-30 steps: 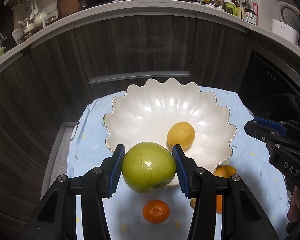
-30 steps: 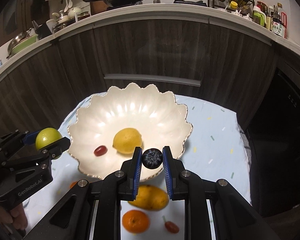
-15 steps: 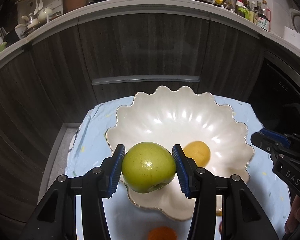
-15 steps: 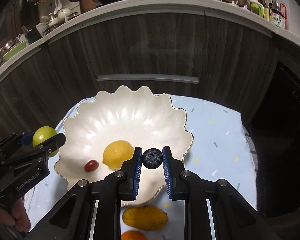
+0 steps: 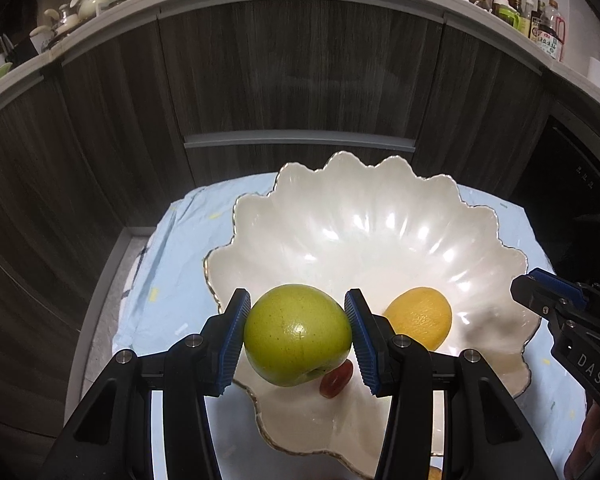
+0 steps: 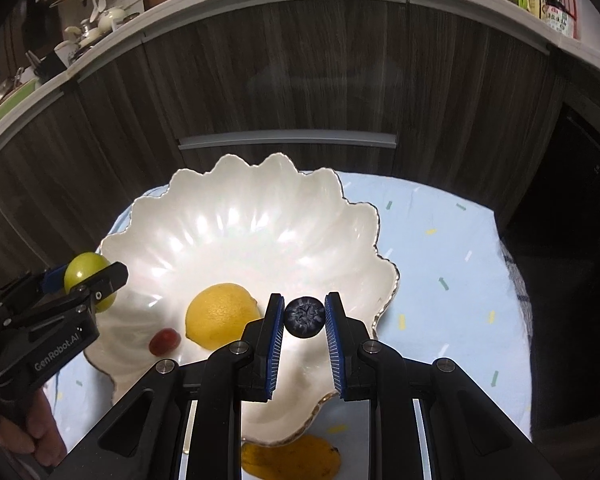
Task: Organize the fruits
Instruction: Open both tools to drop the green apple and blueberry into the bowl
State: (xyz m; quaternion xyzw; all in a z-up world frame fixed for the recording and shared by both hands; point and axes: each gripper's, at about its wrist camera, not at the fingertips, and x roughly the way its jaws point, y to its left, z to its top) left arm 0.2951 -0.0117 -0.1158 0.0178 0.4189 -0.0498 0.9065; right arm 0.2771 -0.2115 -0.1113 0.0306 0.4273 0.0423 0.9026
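Observation:
My left gripper [image 5: 298, 334] is shut on a green apple [image 5: 296, 334] and holds it above the near left part of a white scalloped bowl [image 5: 360, 216]. The bowl holds a lemon [image 5: 420, 318] and a red grape [image 5: 336, 380]. My right gripper [image 6: 304, 318] is shut on a dark blueberry [image 6: 304, 317] above the bowl's near right side [image 6: 236, 216]. The right wrist view also shows the lemon [image 6: 220, 316], the grape [image 6: 164, 341], and the left gripper [image 6: 88, 276] holding the apple [image 6: 82, 270] at the bowl's left rim.
The bowl stands on a light blue cloth [image 6: 452, 256] with coloured flecks. A yellow mango [image 6: 292, 460] lies on the cloth just in front of the bowl. Dark wood cabinet fronts [image 5: 300, 80] rise behind, with a cluttered worktop above.
Both grippers have moved forward over the bowl with their fruit held. The orange and other loose fruit on the cloth have slid out of view below.

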